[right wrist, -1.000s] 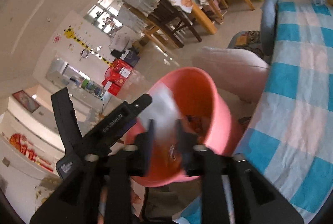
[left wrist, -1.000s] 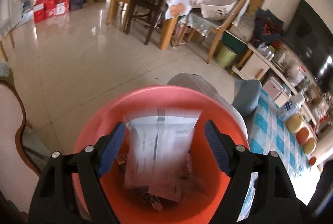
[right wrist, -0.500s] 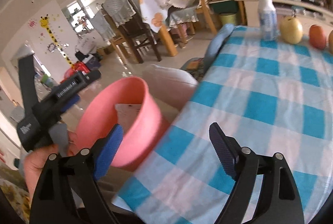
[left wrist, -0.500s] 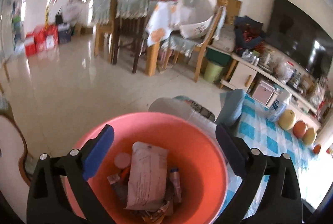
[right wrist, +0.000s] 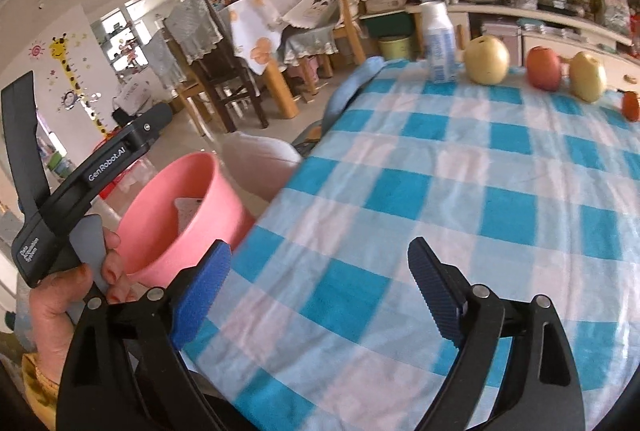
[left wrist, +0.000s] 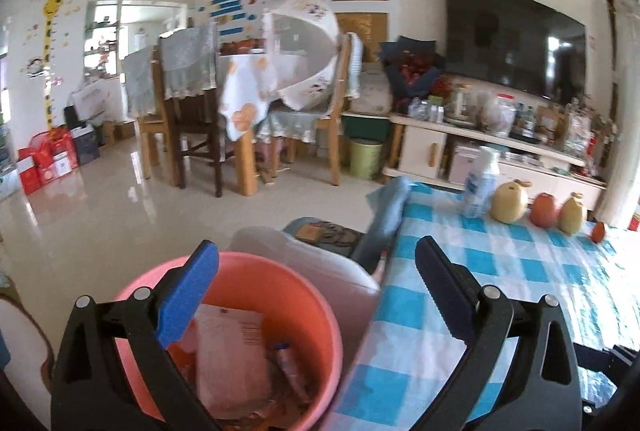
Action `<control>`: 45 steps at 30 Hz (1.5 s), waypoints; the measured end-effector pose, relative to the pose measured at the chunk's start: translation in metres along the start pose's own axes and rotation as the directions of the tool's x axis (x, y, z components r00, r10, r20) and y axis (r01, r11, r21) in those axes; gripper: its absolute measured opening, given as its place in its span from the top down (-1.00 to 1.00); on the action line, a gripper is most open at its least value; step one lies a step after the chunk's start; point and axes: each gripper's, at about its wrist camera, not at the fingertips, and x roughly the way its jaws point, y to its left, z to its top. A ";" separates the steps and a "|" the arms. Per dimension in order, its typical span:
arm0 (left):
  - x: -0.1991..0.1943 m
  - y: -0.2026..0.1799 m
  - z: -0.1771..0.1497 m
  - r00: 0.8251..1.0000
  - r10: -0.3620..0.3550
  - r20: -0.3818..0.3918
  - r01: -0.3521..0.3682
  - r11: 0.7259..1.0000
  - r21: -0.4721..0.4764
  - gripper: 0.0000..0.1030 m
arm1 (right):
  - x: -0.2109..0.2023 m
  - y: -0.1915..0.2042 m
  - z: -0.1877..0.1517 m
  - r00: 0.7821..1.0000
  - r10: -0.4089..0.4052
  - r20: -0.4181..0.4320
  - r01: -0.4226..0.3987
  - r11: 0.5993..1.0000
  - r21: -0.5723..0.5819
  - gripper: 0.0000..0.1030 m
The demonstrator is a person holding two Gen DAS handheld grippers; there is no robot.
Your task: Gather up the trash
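Observation:
A pink bucket [left wrist: 312, 315] stands beside the table's left edge; it also shows in the right wrist view [right wrist: 188, 203]. Inside it lie a pale paper packet [left wrist: 232, 359] and other wrappers. My left gripper [left wrist: 316, 275] is open and empty, above the bucket's rim and the table's edge. My right gripper [right wrist: 320, 271] is open and empty, over the blue-and-white checked tablecloth [right wrist: 460, 199]. The left gripper's body, held in a hand, shows in the right wrist view [right wrist: 92, 175].
At the table's far edge stand a white bottle [right wrist: 440, 47], two yellow pears [right wrist: 486, 61], a red apple [right wrist: 543, 67] and a small red fruit [right wrist: 631, 105]. A white bin [left wrist: 320, 263] sits behind the bucket. Chairs and a dining table [left wrist: 240, 111] stand beyond.
The paper packet dropped from my left gripper into the bucket. Both grippers opened and swung right, from the bucket toward the table.

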 end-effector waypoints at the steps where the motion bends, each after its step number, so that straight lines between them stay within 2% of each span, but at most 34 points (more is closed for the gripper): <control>1: -0.001 -0.005 -0.001 1.000 -0.011 -0.001 0.011 1.000 0.008 -0.92 | -0.004 -0.003 -0.001 1.000 -0.010 0.005 0.010 1.000 -0.002 -0.73; 12: -0.017 -0.062 -0.004 0.992 -0.123 0.013 0.121 0.989 0.087 -0.92 | -0.046 -0.027 -0.008 0.989 -0.122 0.079 0.125 0.992 -0.028 -0.78; 20: -0.027 -0.097 -0.009 0.986 -0.166 -0.009 0.166 0.979 0.118 -0.92 | -0.072 -0.044 -0.015 0.970 -0.211 0.123 0.217 0.975 -0.044 -0.80; 28: -0.037 -0.128 -0.016 0.973 -0.228 -0.035 0.231 0.963 0.142 -0.92 | -0.092 -0.061 -0.023 0.955 -0.259 0.144 0.266 0.963 -0.030 -0.81; 37: -0.050 -0.167 -0.022 0.955 -0.291 -0.057 0.296 0.940 0.170 -0.92 | -0.115 -0.084 -0.031 0.930 -0.325 0.173 0.331 0.943 -0.010 -0.81; 45: -0.060 -0.199 -0.030 0.940 -0.334 -0.074 0.342 0.922 0.184 -0.92 | -0.137 -0.106 -0.040 0.895 -0.399 0.199 0.405 0.914 0.013 -0.81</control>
